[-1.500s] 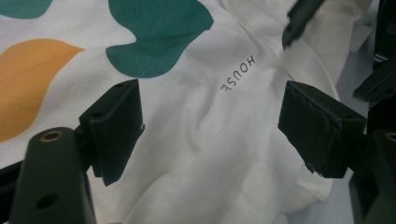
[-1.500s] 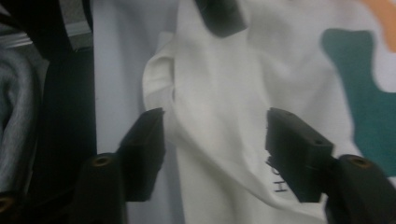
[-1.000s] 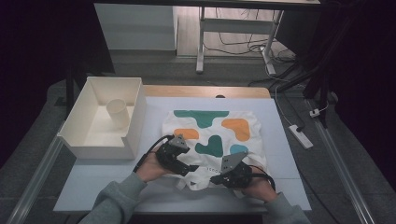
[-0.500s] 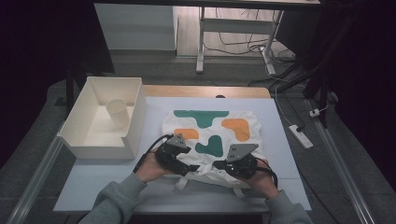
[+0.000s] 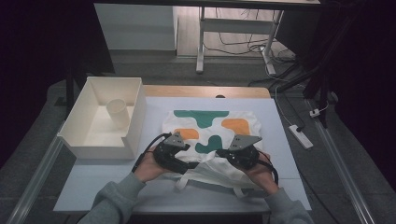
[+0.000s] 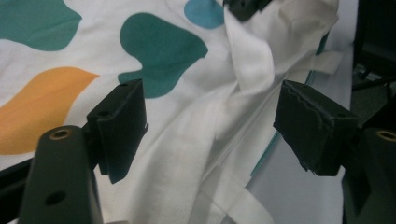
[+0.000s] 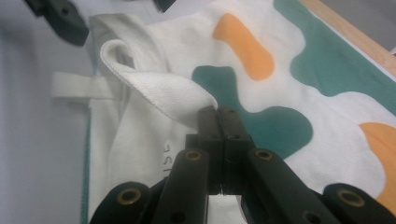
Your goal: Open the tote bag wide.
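Note:
A white tote bag (image 5: 210,126) with green, orange and blue patches lies flat on the table, and its near end is bunched up between my hands. My right gripper (image 5: 225,154) (image 7: 217,112) is shut on a white strap (image 7: 159,93) of the bag and holds it as a raised loop. My left gripper (image 5: 186,164) (image 6: 210,116) is open over the crumpled cloth (image 6: 187,135). Its jaws have just been closing a little. The cloth lies between them, but the pads do not press on it.
A white box (image 5: 135,116) holding a pale cup (image 5: 116,112) stands at the table's left. A wooden strip (image 5: 205,91) runs along the far edge. A power strip (image 5: 299,136) lies on the floor to the right. Bare table (image 5: 93,182) shows near my left sleeve.
My right gripper has risen and moved away from the person with the strap, pulling it into a loop. The left hand has stayed put.

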`<move>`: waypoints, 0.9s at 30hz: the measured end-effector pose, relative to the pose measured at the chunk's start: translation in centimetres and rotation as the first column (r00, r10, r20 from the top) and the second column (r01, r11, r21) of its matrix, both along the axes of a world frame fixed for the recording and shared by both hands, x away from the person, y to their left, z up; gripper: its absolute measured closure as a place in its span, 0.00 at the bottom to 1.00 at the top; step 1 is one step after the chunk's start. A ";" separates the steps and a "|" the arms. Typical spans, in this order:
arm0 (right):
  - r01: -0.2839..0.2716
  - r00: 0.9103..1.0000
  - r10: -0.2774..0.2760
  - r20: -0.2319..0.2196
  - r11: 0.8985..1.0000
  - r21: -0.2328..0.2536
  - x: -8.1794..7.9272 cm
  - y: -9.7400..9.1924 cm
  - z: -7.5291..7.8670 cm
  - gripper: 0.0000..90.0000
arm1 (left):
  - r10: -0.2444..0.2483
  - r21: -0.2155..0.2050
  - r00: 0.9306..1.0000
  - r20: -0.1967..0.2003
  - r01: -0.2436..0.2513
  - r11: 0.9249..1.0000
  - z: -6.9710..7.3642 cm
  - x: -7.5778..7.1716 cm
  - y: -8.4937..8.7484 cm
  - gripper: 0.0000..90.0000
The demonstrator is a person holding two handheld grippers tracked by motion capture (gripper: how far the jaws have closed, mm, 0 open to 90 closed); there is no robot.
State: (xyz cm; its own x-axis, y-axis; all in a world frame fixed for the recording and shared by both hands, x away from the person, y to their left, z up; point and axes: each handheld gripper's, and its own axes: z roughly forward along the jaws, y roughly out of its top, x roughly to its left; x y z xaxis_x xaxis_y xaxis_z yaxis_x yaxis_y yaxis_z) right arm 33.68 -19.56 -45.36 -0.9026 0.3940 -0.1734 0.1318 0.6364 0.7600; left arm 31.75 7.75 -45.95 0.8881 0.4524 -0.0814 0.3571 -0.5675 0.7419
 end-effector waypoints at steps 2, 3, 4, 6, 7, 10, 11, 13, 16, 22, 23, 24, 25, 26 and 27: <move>0.007 1.000 -0.007 0.003 1.000 0.010 0.1 -0.1 0.0 0.99 | -0.011 0.017 1.000 -0.003 0.011 1.000 -0.3 0.0 -0.3 0.33; 0.007 1.000 -0.007 0.003 1.000 0.010 0.1 -0.1 0.0 0.99 | -0.016 0.030 1.000 -0.002 0.017 0.999 -0.4 0.1 -0.4 0.33; 0.010 1.000 -0.010 0.005 1.000 0.016 0.2 -0.2 0.0 0.99 | -0.014 0.036 1.000 0.001 0.014 0.999 -0.6 0.2 -0.5 0.39; 0.011 1.000 -0.011 0.010 1.000 0.019 0.2 -0.1 0.0 0.99 | -0.001 0.046 1.000 0.016 0.000 0.999 -0.8 0.2 -0.6 0.48; 0.010 1.000 -0.010 0.011 1.000 0.020 0.3 -0.1 0.0 0.99 | -0.002 0.047 1.000 0.017 0.002 0.999 -0.9 0.3 -0.6 0.52; 0.022 1.000 -0.022 0.021 1.000 0.021 0.5 -0.1 -0.1 0.99 | -0.022 0.033 1.000 0.007 0.022 0.999 -1.1 0.5 -0.8 0.66; 0.029 0.999 -0.030 0.023 0.999 0.025 0.6 -0.1 -0.1 0.99 | -0.015 0.046 1.000 0.018 0.014 0.999 -1.2 0.6 -1.0 0.70; 0.042 0.999 -0.043 0.021 0.998 0.038 1.0 -0.2 -0.1 0.99 | -0.006 0.052 1.000 0.022 0.005 0.999 -1.3 0.7 -1.0 0.79; 0.059 0.998 -0.059 0.007 0.996 0.070 1.8 -0.2 -0.3 0.98 | 0.006 0.048 1.000 0.018 -0.007 0.999 -1.4 0.9 -1.0 0.87; 0.122 0.992 -0.122 -0.005 0.989 0.080 2.1 -0.5 -0.5 0.77 | 0.019 0.043 1.000 0.013 -0.019 0.999 -1.6 1.2 -1.0 0.92; 0.138 0.990 -0.139 -0.001 0.986 0.096 1.9 -0.7 -0.2 0.72 | 0.023 0.038 1.000 0.011 -0.023 0.999 -1.6 1.2 -0.9 0.92; 0.138 0.990 -0.139 -0.001 0.986 0.096 1.9 -0.7 -0.2 0.72 | 0.025 0.035 1.000 0.010 -0.026 0.999 -1.6 1.2 -0.9 0.92; 0.145 0.989 -0.145 -0.007 0.981 0.131 1.3 -1.1 0.5 0.65 | 0.030 0.030 1.000 0.008 -0.030 0.999 -1.6 1.2 -0.9 0.92; 0.142 0.990 -0.142 -0.009 0.981 0.135 1.0 -1.2 0.9 0.62 | 0.032 0.028 0.999 0.007 -0.032 0.999 -1.6 1.3 -0.9 0.92; 0.137 0.991 -0.137 -0.013 0.981 0.137 0.6 -1.3 1.2 0.61 | 0.032 0.027 0.999 0.006 -0.032 0.999 -1.6 1.3 -0.8 0.92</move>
